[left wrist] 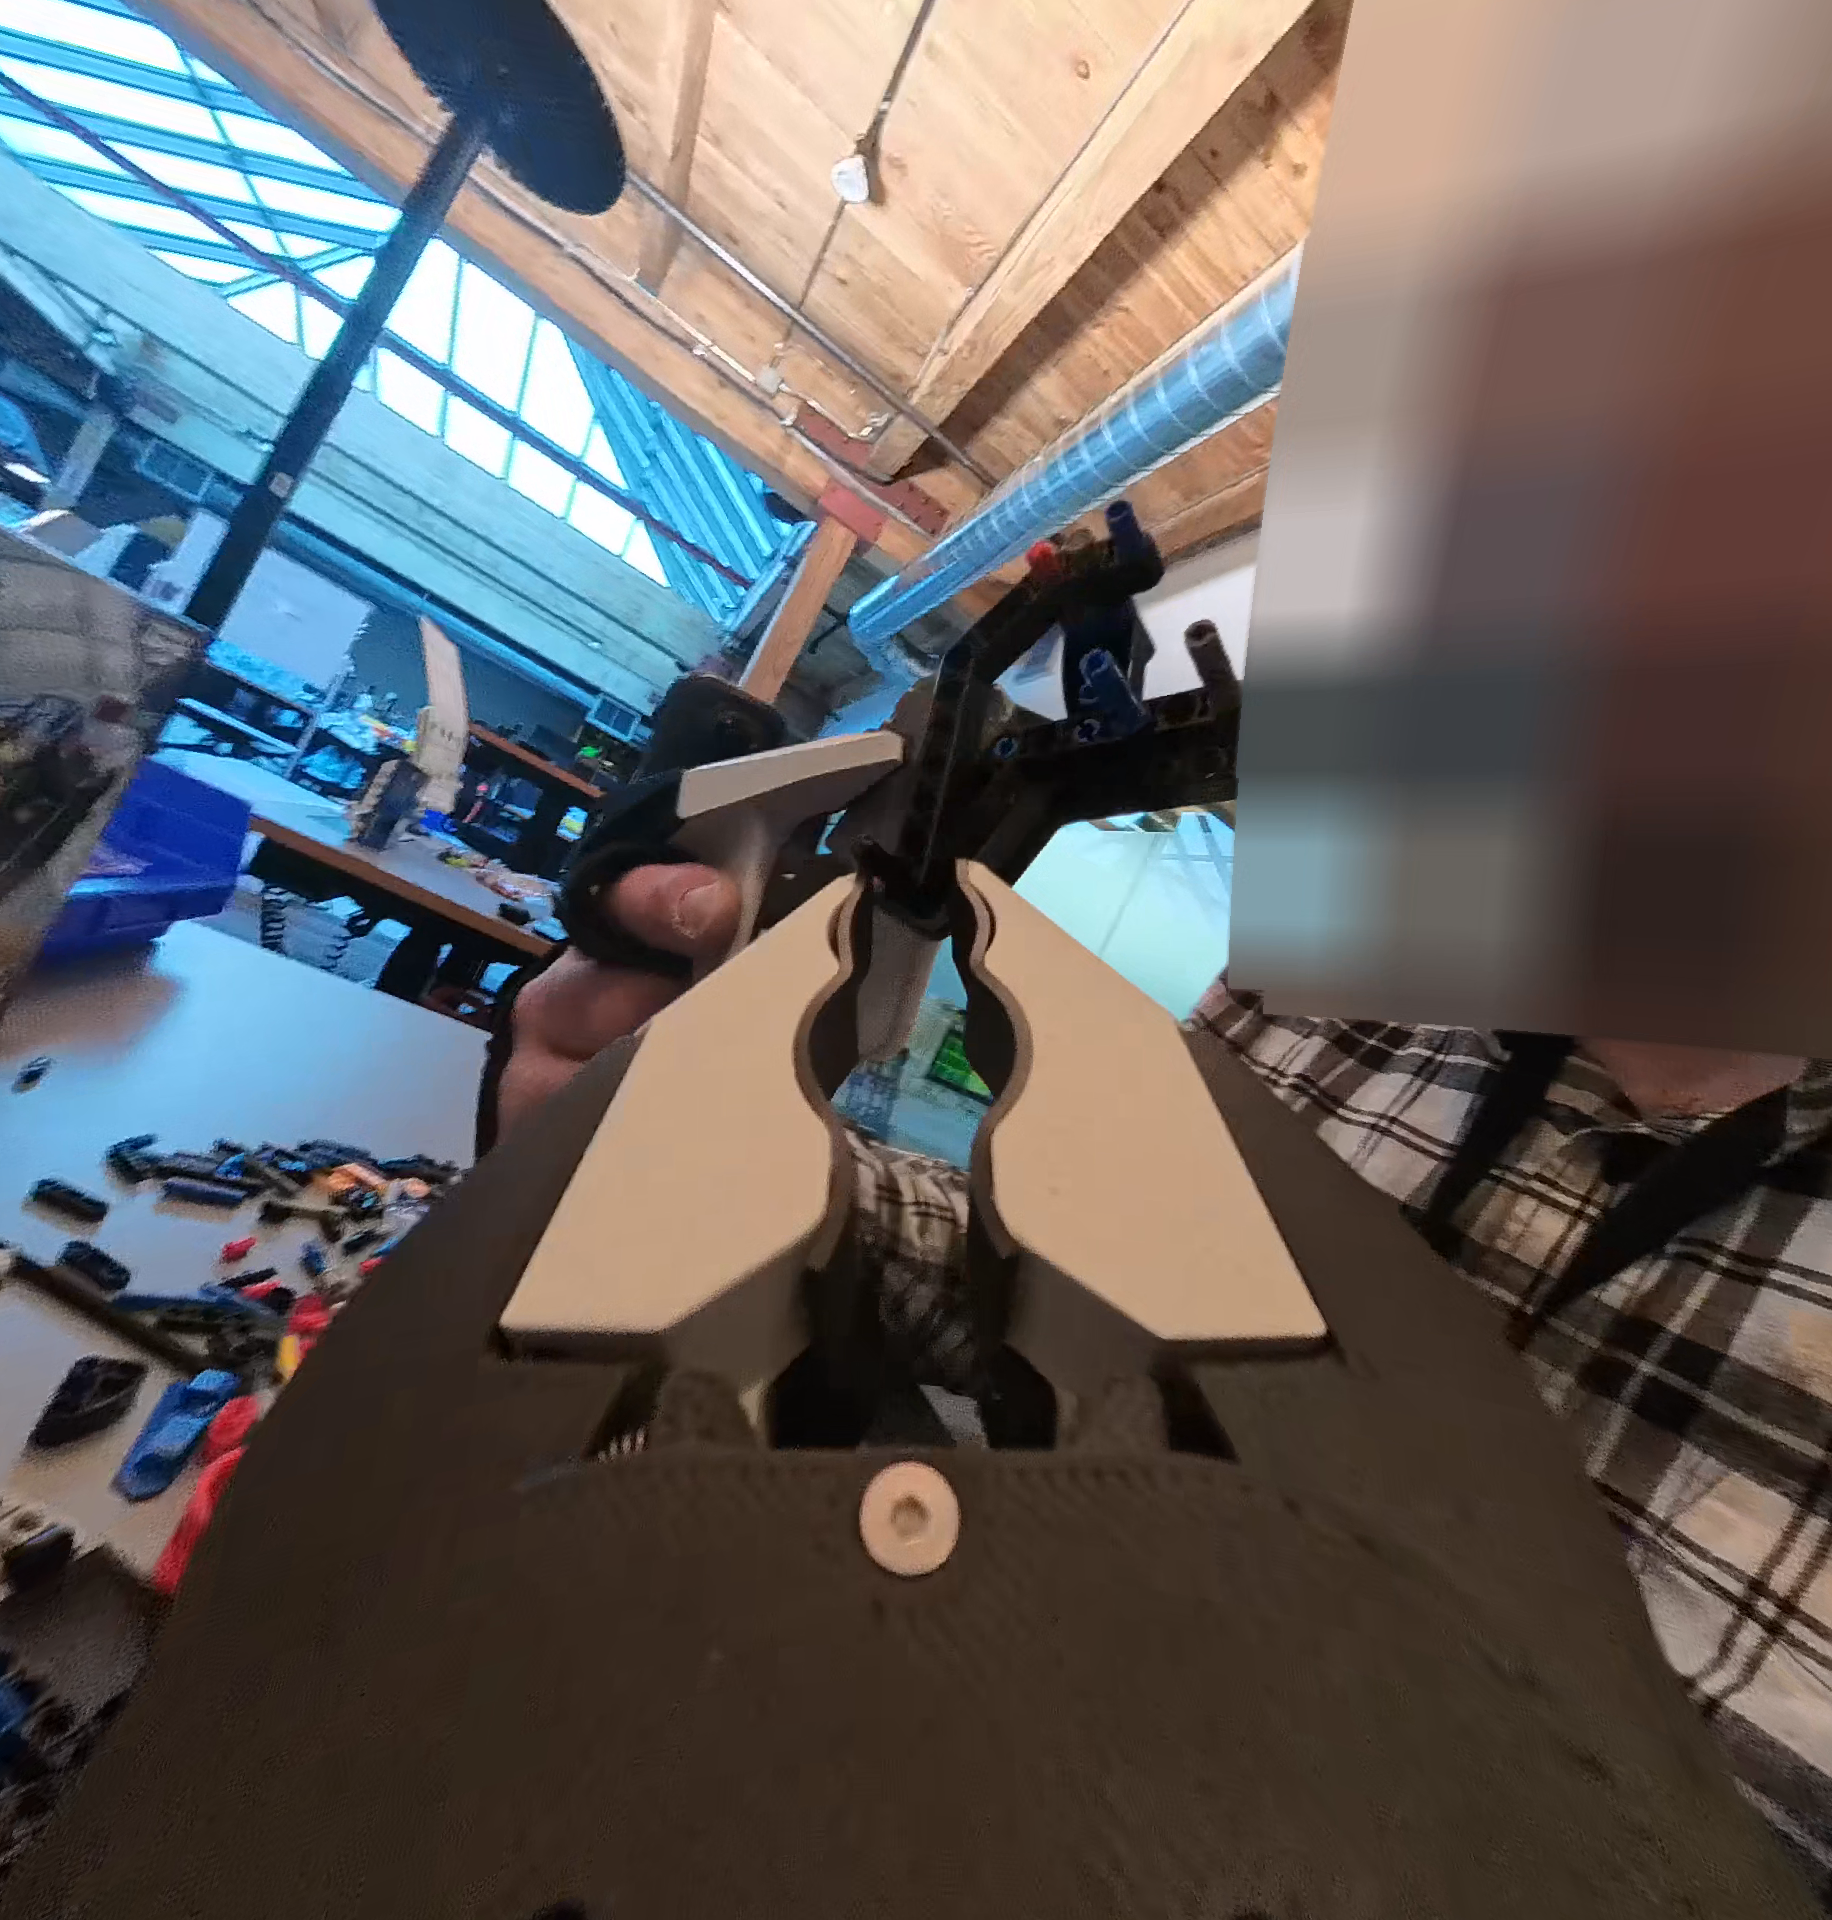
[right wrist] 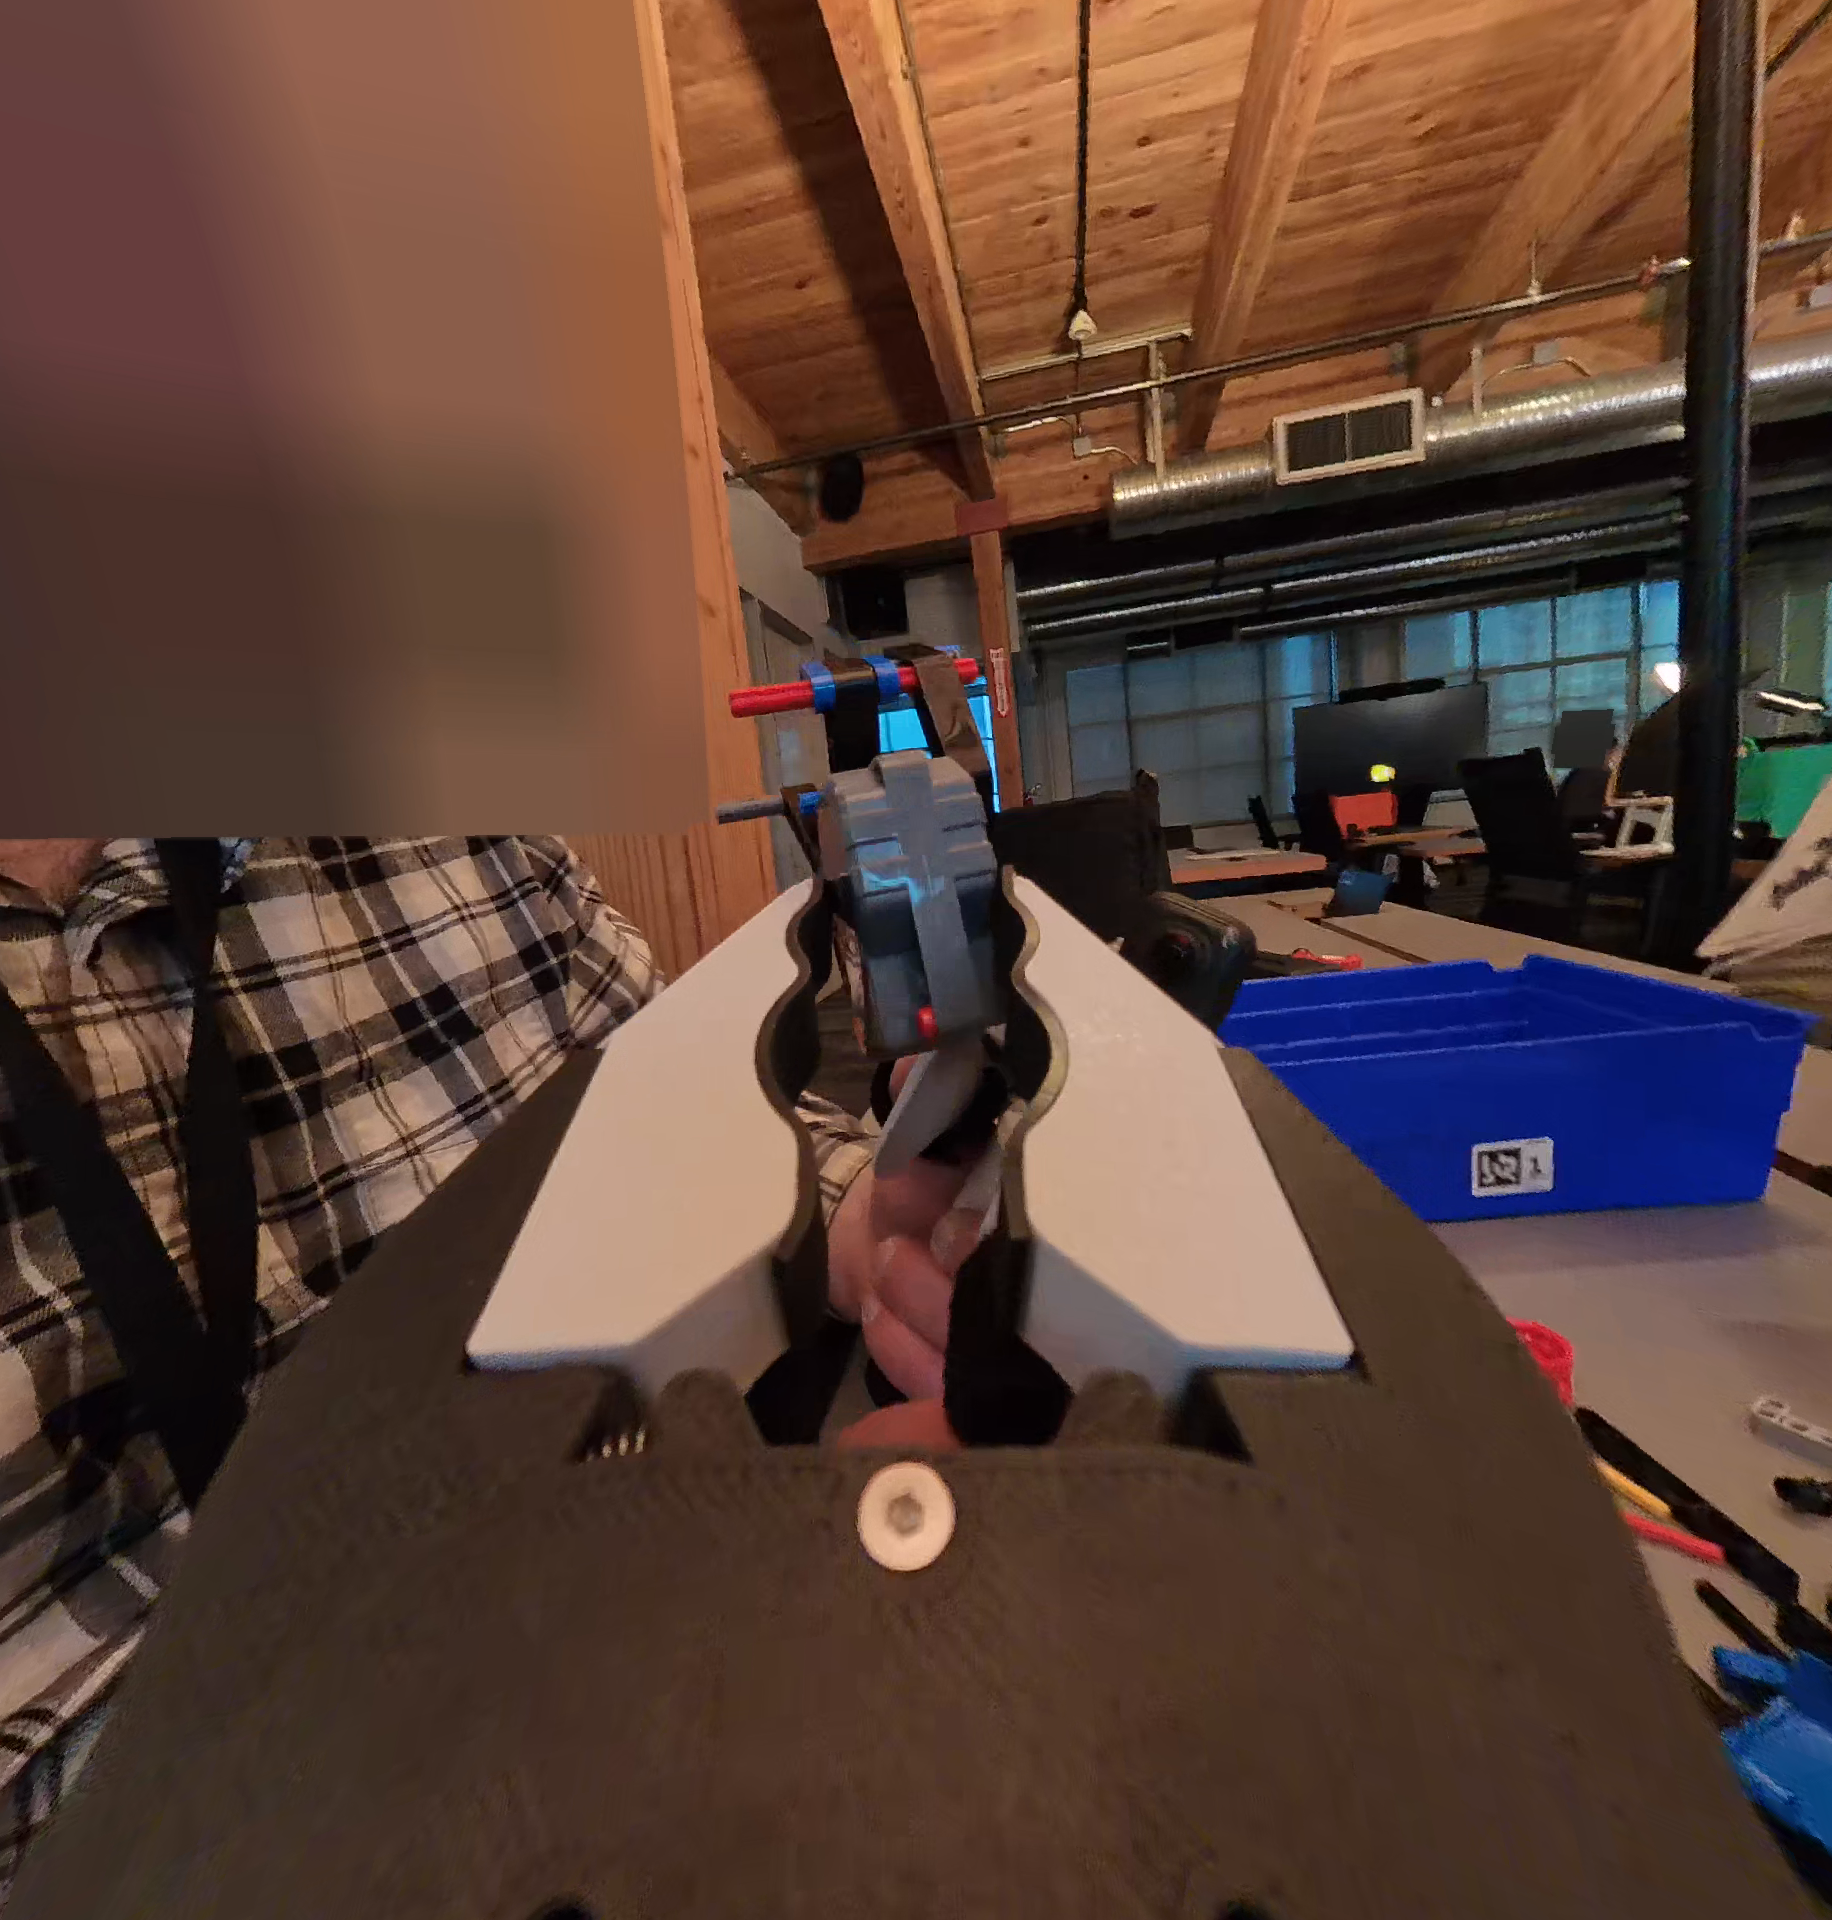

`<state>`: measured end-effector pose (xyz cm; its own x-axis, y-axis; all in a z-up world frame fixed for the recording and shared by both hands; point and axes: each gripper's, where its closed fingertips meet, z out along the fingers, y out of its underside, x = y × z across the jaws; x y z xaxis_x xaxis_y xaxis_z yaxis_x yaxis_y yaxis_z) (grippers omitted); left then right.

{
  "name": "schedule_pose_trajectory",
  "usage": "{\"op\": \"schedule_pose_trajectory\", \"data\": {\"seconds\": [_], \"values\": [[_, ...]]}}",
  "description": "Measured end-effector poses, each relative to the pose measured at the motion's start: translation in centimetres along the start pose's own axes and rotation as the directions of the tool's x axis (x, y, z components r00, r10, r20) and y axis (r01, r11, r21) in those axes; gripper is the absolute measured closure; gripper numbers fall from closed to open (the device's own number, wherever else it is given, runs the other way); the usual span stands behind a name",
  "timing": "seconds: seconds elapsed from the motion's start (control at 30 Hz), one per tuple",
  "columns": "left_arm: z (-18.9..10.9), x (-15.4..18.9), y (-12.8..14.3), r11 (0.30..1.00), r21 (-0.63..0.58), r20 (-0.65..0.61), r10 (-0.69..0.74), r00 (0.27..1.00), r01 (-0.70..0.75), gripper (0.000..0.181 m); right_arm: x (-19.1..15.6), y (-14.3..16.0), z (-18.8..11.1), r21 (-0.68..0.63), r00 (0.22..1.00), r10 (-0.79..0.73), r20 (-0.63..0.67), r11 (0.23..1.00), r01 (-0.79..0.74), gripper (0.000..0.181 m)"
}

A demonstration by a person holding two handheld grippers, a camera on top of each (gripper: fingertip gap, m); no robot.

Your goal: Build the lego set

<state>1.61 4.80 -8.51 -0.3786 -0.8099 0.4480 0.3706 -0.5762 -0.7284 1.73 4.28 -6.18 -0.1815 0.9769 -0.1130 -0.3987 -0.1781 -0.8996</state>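
Left claw [left wrist: 912, 894]: tips nearly closed, pinching the bottom of a black lego frame [left wrist: 1047, 727] held up in the air; frame carries blue and red pins. Right claw [right wrist: 917, 935]: clenched on a grey lego block [right wrist: 912, 894] w/ a red pin, attached to the same frame [right wrist: 891, 717] above it. In left wrist view the right claw [left wrist: 787, 774] meets the frame from the left. 2 claws, 1 assembly, between both, lifted off the desk [left wrist: 268, 1039]. 1 blue bin [right wrist: 1514, 1091] on desk [right wrist: 1670, 1299]. Loose lego pieces [left wrist: 216, 1247], black, blue, red, scattered on desk; too many and too blurred to count.
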Motion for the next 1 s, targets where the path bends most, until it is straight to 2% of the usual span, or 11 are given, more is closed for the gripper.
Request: {"op": "schedule_pose_trajectory", "data": {"seconds": [0.1, 0.13, 0.23, 0.33, 0.43, 0.57, 0.73, 0.9, 0.93, 1.0], "values": [[-0.5, -1.3, -0.1, 0.998, -0.03, 0.092, 0.062, 0.994, -0.059, 0.162, 1.2, 0.2, -0.2, -0.021, 0.998, 0.02, -0.061, 1.0, -0.021, 0.153], [-0.7, -2.0, 0.1, 0.992, -0.075, 0.151, 0.114, 0.982, -0.104, 0.152, 1.6, 0.3, -0.2, -0.026, 0.996, 0.031, -0.087, 0.999, -0.033, 0.154], [-1.8, -3.3, 0.1, 0.938, -0.219, 0.265, 0.321, 0.909, -0.267, 0.143, 2.6, 0.7, -0.4, -0.063, 0.988, 0.05, -0.148, 0.996, -0.059, 0.154], [-2.5, -3.6, -1.0, 0.907, -0.244, 0.304, 0.409, 0.861, -0.345, 0.137, 3.9, 1.6, -0.8, -0.108, 0.971, 0.1, -0.218, 0.986, -0.126, 0.154], [-2.8, -4.0, -1.1, 0.906, -0.252, 0.315, 0.408, 0.857, -0.339, 0.132, 5.0, 2.2, -1.3, -0.122, 0.948, 0.167, -0.27, 0.971, -0.206, 0.157], [-2.6, -4.5, 0.1, 0.905, -0.298, 0.299, 0.391, 0.871, -0.304, 0.126, 5.9, 2.4, -2.1, -0.116, 0.926, 0.21, -0.315, 0.959, -0.257, 0.157], [-2.2, -4.3, -0.5, 0.925, -0.236, 0.3, 0.359, 0.884, -0.296, 0.131, 6.0, 3.0, -2.5, -0.133, 0.916, 0.252, -0.313, 0.943, -0.305, 0.157], [-1.5, -4.5, 0.2, 0.952, -0.207, 0.317, 0.284, 0.905, -0.226, 0.136, 5.4, 4.2, -1.6, -0.184, 0.922, 0.26, -0.287, 0.93, -0.319, 0.157], [-1.5, -4.5, 0.1, 0.95, -0.2, 0.327, 0.296, 0.897, -0.24, 0.142, 5.2, 4.3, -1.4, -0.191, 0.924, 0.258, -0.282, 0.929, -0.317, 0.157], [-1.5, -4.5, -0.1, 0.952, -0.186, 0.325, 0.294, 0.899, -0.245, 0.142, 5.2, 4.3, -1.3, -0.188, 0.924, 0.262, -0.28, 0.928, -0.32, 0.157]]}}
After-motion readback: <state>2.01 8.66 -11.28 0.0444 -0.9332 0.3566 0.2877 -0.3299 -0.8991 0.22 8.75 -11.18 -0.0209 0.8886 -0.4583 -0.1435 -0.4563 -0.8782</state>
